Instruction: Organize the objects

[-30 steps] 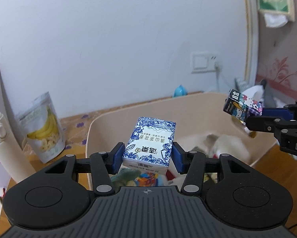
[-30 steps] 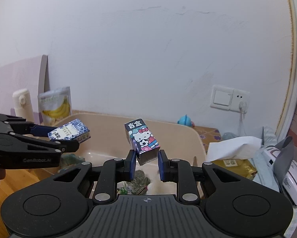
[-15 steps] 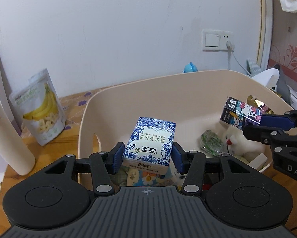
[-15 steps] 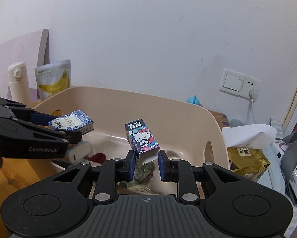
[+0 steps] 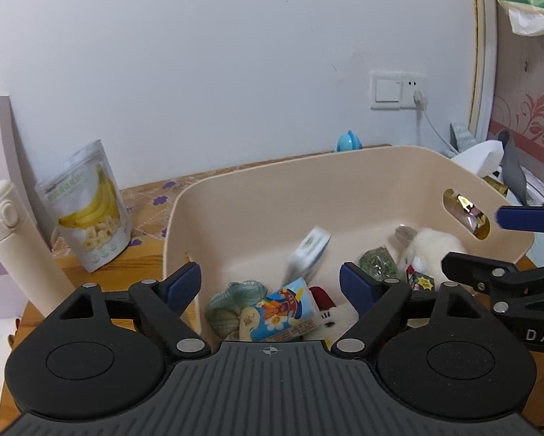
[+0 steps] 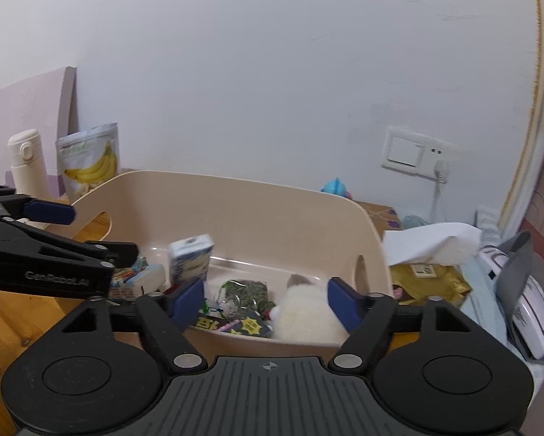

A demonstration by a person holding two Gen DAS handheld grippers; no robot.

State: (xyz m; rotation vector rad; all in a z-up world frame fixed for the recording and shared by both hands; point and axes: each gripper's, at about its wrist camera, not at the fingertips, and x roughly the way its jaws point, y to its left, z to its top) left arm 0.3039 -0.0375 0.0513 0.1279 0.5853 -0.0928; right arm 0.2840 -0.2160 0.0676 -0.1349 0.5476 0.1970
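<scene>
Both grippers hang open over the beige bin (image 5: 301,169) (image 6: 235,187). My left gripper (image 5: 270,279) holds nothing; the blue-and-white patterned box (image 5: 308,250) (image 6: 190,258) is a blur in mid-fall inside the bin, just beyond it. My right gripper (image 6: 264,299) is also empty. The dark cartoon box (image 6: 235,323) (image 5: 423,282) lies flat on the bin floor beside a white plush toy (image 6: 304,314) (image 5: 432,245). From the left wrist view the right gripper (image 5: 497,241) reaches in over the bin's right side; the right wrist view shows the left gripper (image 6: 86,230) over its left side.
The bin also holds a green packet (image 5: 377,263), a colourful carton (image 5: 286,309) and a green cloth (image 5: 228,301). A banana-chip bag (image 5: 90,210) and a cream flask (image 5: 14,239) stand left of it. White tissue (image 6: 432,239) and a gold packet (image 6: 428,278) lie to its right.
Both grippers have opened and let go. The blue-and-white box is dropping into the bin, and the cartoon box has landed on the bin floor.
</scene>
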